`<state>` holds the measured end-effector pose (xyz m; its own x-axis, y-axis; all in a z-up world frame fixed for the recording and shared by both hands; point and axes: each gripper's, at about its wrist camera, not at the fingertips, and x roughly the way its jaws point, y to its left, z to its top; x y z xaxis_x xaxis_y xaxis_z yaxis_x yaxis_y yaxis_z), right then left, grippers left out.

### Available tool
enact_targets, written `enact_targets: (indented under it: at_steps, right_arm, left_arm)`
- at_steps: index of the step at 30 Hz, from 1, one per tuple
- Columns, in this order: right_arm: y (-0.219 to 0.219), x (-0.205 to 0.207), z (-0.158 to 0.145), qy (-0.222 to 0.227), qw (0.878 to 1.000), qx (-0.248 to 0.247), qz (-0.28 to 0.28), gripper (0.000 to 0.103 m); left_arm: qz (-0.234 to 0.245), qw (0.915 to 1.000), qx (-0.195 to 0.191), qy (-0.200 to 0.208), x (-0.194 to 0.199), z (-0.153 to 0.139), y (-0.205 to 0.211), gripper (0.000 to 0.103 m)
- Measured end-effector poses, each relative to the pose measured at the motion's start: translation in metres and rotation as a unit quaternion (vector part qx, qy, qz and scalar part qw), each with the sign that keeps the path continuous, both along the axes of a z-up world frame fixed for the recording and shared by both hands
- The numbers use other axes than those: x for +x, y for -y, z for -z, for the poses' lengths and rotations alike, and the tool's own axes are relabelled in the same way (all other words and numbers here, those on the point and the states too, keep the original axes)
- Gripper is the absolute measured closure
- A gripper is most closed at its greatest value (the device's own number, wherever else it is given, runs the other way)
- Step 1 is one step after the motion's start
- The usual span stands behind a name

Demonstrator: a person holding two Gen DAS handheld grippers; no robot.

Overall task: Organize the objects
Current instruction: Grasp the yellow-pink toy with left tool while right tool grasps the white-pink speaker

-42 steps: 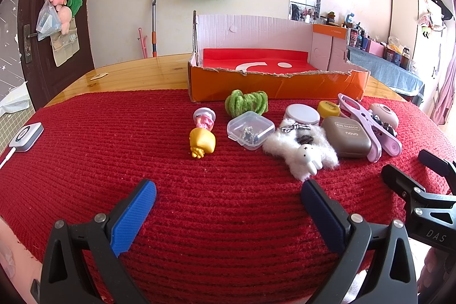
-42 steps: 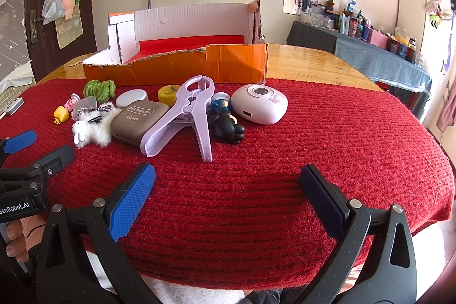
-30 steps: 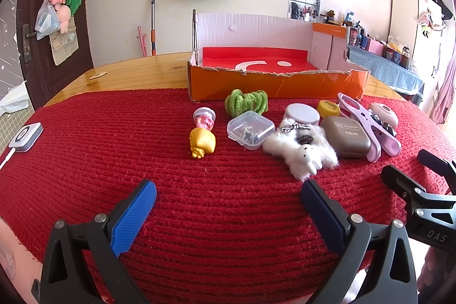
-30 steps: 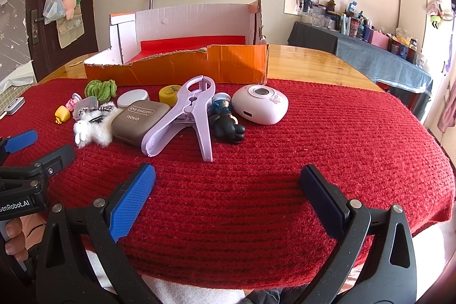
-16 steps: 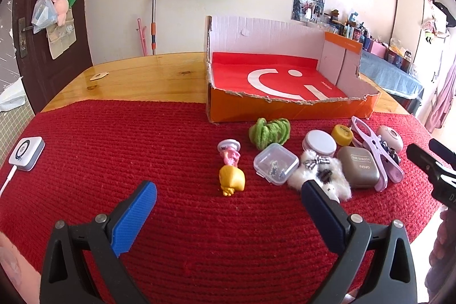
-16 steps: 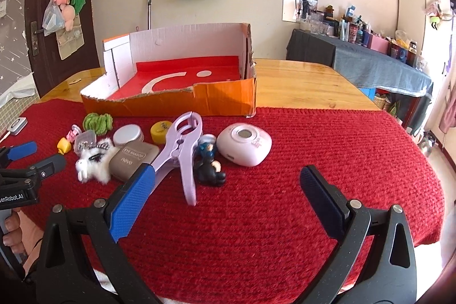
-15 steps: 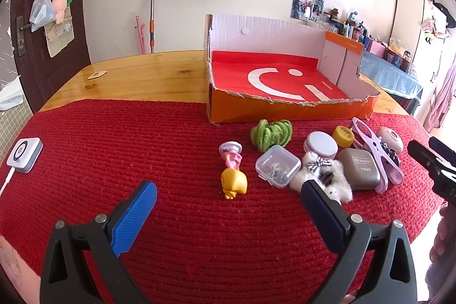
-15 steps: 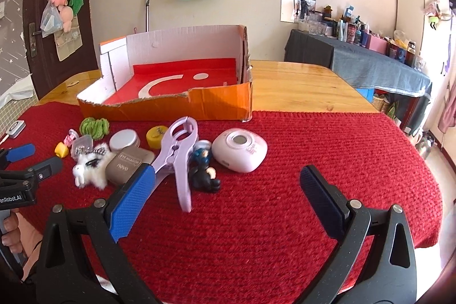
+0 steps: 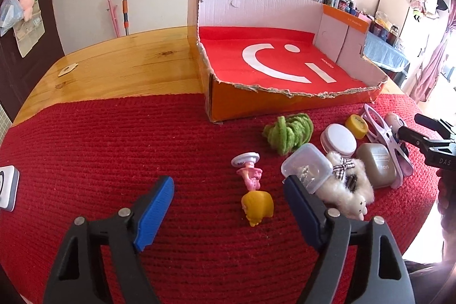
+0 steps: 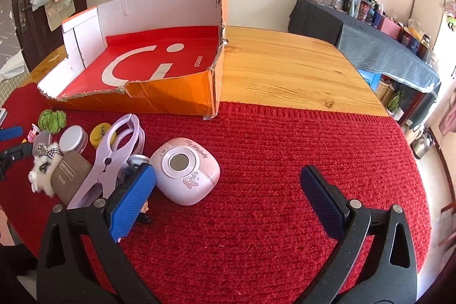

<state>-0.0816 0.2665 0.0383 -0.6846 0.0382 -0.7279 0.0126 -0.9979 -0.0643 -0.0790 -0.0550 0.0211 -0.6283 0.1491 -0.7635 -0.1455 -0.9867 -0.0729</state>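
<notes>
Both hand-held grippers are wide open and hold nothing. The left hand-held gripper hangs over the red cloth that covers the near part of the wooden worktop. A small yellow toy lies between its blue fingers, and a pink toy lies just behind it. The clear little box sits by the right finger, touching the white fluffy toy. Behind them are a green yarn bundle, a round white tin, a yellow cap and a brown case. The right hand-held gripper hangs over the cloth near the pink round gadget. The big lilac clip lies beside the gadget. The orange cardboard box stands at the back with its red inside showing.
</notes>
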Motion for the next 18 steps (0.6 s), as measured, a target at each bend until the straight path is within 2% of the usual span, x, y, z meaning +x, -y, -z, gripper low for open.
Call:
enact_targets:
  at_steps: [4,8,11,13,14,16,18]
  right_arm:
    - [0.005,-0.007,0.005,0.013,1.000,0.011,-0.014,0.000]
    - [0.002,-0.013,0.005,0.014,1.000,0.007,-0.017,0.001]
    - [0.003,-0.016,0.007,0.022,0.999,-0.001,-0.026,0.014]
    - [0.005,-0.016,0.011,0.028,0.999,-0.002,-0.034,0.033]
    - [0.006,-0.016,0.011,0.026,0.999,-0.007,-0.038,0.035]
    - [0.007,-0.014,0.011,0.024,0.999,-0.014,-0.045,0.046]
    - [0.010,-0.012,0.010,0.022,0.998,-0.019,-0.050,0.056]
  left_arm:
    - [0.005,0.9999,-0.012,-0.006,-0.003,0.001,0.000,0.026]
    - [0.015,0.9994,-0.028,-0.016,-0.006,0.002,-0.006,0.039]
    - [0.025,0.9992,-0.026,-0.018,-0.006,0.001,-0.009,0.049]
    - [0.036,0.9989,-0.024,-0.020,-0.006,0.000,-0.012,0.064]
    - [0.040,0.9988,-0.019,-0.020,-0.006,0.000,-0.013,0.068]
    - [0.045,0.9987,-0.014,-0.020,-0.005,0.000,-0.015,0.083]
    - [0.046,0.9986,-0.012,-0.021,-0.004,-0.001,-0.017,0.084]
